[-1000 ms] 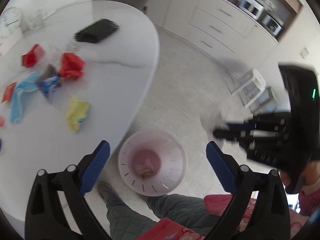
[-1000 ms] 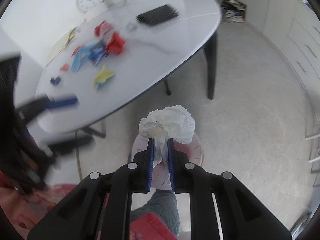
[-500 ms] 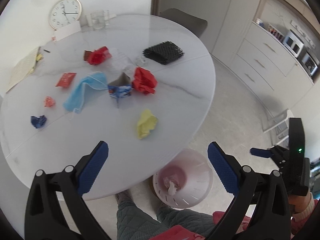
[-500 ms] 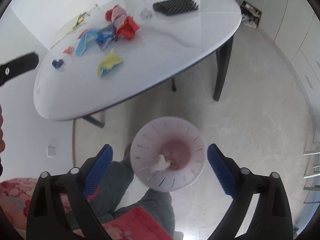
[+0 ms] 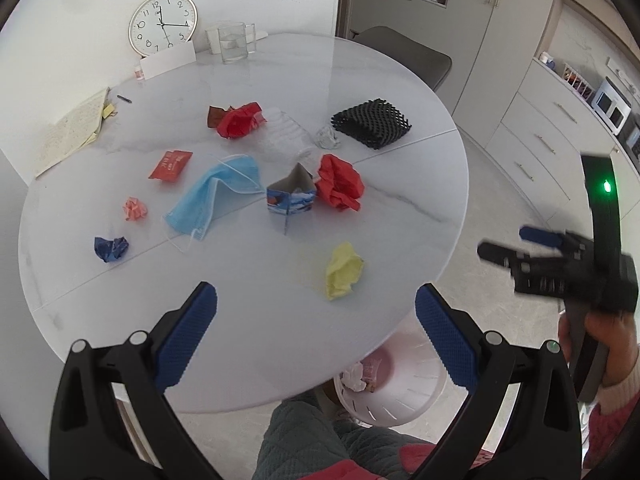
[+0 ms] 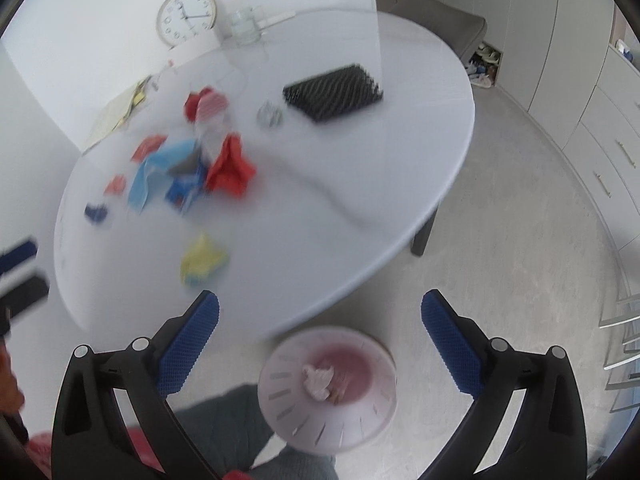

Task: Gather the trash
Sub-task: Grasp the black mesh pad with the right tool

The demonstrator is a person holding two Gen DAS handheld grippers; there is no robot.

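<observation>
Several scraps of trash lie on the round white table point(image 5: 120, 280): a yellow wad point(image 5: 343, 270), a red wad point(image 5: 340, 182), a blue face mask point(image 5: 212, 200), a small blue carton point(image 5: 290, 200), another red wad point(image 5: 238, 120) and a dark blue scrap point(image 5: 111, 248). A pink bin point(image 6: 280, 400) stands on the floor by the table edge with a white crumpled tissue point(image 6: 318, 378) inside. My left gripper point(image 5: 316, 320) is open and empty above the table's near edge. My right gripper point(image 6: 320, 340) is open and empty above the bin, and shows in the left wrist view point(image 5: 516, 246).
A black mesh pad point(image 5: 372, 124), a clock point(image 5: 163, 24), a glass point(image 5: 233, 42) and a notebook point(image 5: 68, 132) are on the table. A grey chair point(image 5: 404, 56) stands behind it. Cabinets point(image 6: 600, 120) line the right. My legs are below the grippers.
The right gripper opened and let the white tissue drop into the bin, then swung up toward the table. The left gripper turned from the bin to face the table.
</observation>
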